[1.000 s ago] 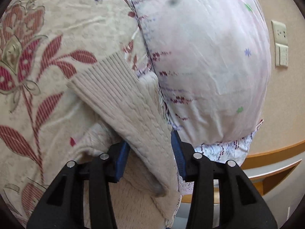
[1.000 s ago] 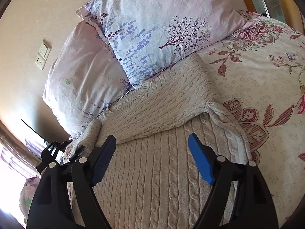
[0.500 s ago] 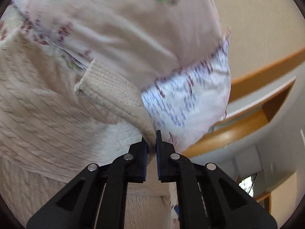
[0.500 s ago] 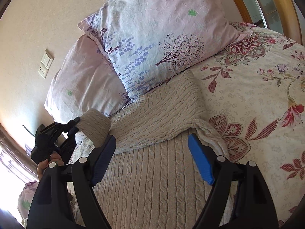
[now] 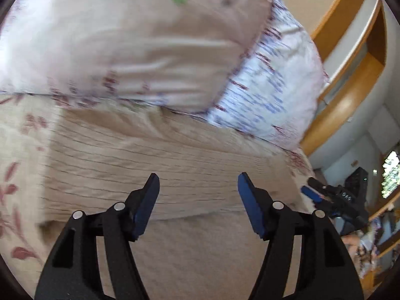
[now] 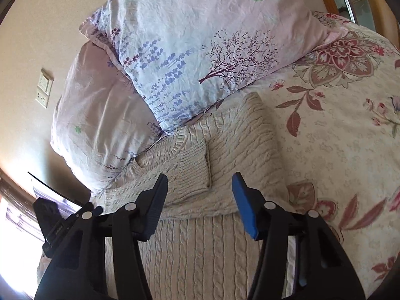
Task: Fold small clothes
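The ribbed sleeve cuff [image 6: 193, 167] that the left gripper [image 5: 197, 200] pinched is let go and now lies across the cream cable-knit sweater [image 6: 225, 150] near the pillows [image 6: 200, 37]. Its jaws are opening, empty. The right gripper [image 6: 200, 200] is closing on nothing. Sleeves look folded; the body is left.

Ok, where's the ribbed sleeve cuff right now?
In the right wrist view, the ribbed cuff lies flat across the sweater, just below the neckline, near the pillows.
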A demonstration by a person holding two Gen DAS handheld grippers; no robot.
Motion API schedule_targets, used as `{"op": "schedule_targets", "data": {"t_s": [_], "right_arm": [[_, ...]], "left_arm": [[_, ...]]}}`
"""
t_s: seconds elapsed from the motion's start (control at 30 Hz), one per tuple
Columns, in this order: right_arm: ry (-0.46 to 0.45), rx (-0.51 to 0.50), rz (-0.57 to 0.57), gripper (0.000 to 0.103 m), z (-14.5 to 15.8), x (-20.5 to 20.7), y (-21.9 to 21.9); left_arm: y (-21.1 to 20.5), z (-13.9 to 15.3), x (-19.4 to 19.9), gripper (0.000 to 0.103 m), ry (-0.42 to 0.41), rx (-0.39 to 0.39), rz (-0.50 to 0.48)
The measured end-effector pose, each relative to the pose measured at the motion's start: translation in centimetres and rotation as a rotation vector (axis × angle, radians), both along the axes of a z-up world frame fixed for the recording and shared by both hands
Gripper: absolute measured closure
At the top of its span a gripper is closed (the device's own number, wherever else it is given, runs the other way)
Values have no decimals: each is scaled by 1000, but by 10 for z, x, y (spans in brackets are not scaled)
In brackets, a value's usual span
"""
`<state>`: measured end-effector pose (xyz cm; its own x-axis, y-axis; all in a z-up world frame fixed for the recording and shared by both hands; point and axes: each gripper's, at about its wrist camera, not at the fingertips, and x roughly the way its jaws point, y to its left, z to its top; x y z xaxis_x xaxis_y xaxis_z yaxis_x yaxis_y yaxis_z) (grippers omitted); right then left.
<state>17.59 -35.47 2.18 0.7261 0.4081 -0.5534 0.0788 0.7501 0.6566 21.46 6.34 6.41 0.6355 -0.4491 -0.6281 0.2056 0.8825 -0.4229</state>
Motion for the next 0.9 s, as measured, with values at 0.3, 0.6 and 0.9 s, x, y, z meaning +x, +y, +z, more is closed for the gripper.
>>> {"op": "schedule_targets", "data": {"t_s": [0.3,0.6,0.9], "right_arm": [[135,-62,81,58,-33,53,38],[-44,-137,66,94,2,38,50],[100,-157,-24,94,-38,39,35]], "left_arm": [[97,-35,-14,39,108,178,206],[77,-56,-13,39,126,269,161],[73,-57,-14,37,108,295,161]]}}
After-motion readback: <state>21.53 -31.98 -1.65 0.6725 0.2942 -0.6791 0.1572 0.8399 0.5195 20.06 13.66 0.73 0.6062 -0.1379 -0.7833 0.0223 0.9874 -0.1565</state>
